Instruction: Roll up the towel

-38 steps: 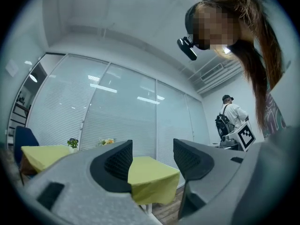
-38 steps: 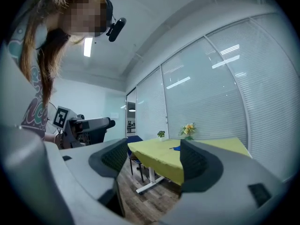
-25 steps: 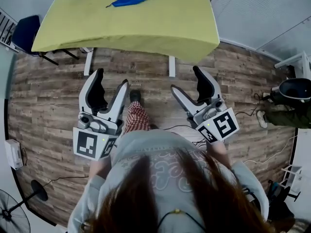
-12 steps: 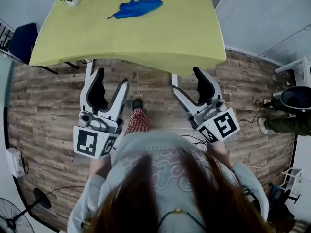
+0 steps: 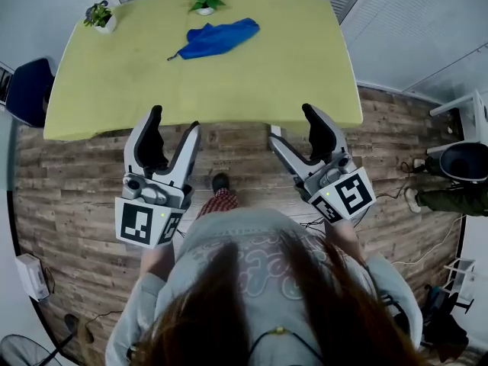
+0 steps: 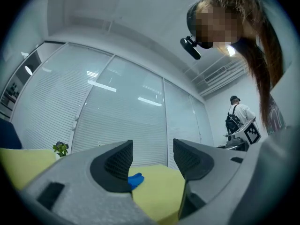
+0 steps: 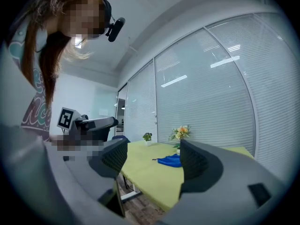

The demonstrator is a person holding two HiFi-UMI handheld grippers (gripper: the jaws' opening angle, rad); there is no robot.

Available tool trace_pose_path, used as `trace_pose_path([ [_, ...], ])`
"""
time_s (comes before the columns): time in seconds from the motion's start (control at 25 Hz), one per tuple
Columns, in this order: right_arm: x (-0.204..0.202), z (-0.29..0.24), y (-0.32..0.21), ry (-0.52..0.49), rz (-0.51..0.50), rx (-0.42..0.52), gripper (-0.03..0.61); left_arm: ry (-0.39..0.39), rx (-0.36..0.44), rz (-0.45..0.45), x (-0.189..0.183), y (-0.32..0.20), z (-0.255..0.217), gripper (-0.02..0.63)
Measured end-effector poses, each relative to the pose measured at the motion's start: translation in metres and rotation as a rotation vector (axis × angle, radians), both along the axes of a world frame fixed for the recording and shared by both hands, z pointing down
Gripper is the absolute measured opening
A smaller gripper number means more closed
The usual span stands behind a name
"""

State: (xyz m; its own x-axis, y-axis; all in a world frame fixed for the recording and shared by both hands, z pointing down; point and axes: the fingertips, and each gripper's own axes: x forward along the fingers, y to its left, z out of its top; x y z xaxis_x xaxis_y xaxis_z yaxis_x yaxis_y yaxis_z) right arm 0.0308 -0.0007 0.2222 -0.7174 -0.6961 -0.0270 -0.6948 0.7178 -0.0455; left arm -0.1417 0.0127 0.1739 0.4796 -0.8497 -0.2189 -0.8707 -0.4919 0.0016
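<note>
Nearer than a second ago, the crumpled blue cloth towel (image 5: pixel 219 38) lies untouched on the far half of the yellow-green cloth-covered counter (image 5: pixel 297 78), near a small potted plant (image 5: pixel 204 1). We carry the left gripper (image 5: pixel 174 120) and right gripper (image 5: pixel 292 124) ahead of us over the wooden floor (image 5: pixel 69 181), fingers spread and empty, ready to reach it.

A yellow table (image 5: pixel 305 75) bears a potted plant (image 5: pixel 205 2); a blue chair (image 5: pixel 27 91) stands beside it.

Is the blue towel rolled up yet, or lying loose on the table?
Loose: the towel lies crumpled in an uneven heap on the yellow table.
</note>
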Motion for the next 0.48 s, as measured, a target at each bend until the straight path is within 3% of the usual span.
trace_pose_path([
  [0.48, -0.046, -0.006, -0.087, -0.011, 0.022, -0.008, 0.336, -0.008, -0.01, 0.044, -0.043, -0.093, -0.005, 0.244],
])
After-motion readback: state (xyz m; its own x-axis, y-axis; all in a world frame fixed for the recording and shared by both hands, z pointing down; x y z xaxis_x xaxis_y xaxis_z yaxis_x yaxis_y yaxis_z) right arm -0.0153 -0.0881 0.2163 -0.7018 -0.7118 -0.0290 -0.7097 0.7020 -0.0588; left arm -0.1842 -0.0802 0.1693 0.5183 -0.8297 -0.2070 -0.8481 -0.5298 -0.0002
